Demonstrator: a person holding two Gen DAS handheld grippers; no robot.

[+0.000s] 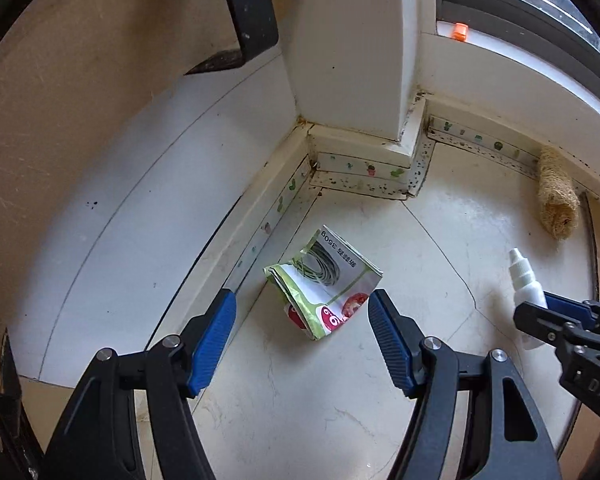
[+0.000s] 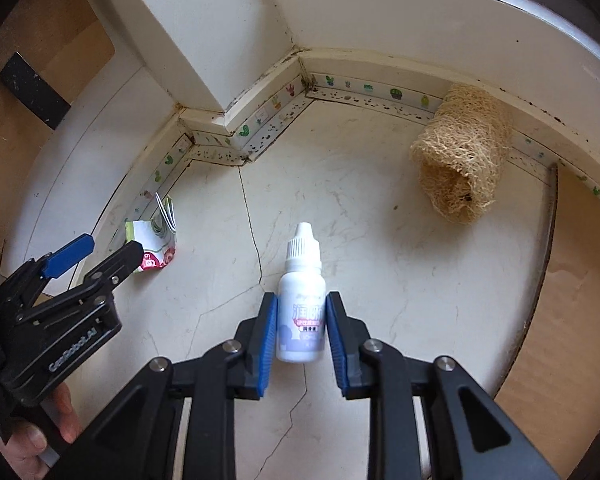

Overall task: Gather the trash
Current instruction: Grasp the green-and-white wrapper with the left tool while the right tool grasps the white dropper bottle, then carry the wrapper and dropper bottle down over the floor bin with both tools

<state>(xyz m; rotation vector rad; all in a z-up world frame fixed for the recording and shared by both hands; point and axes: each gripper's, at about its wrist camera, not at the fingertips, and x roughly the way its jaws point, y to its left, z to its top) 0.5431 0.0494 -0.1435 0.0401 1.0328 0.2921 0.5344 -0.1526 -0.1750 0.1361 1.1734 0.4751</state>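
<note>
A folded green and white food packet lies on the white stone surface near the skirting corner. My left gripper is open just above it, one blue pad on each side, neither touching it. The right wrist view shows the same packet with the left gripper over it. A small white dropper bottle lies flat with its cap pointing away. My right gripper is shut on its body, both blue pads against its sides. The bottle and the right gripper also show at the right of the left wrist view.
A tan loofah sponge lies against the skirting at the far right. A white pillar juts into the corner. An orange clip sits on the window sill. Brown cardboard borders the surface on the right. A hand holds the left gripper.
</note>
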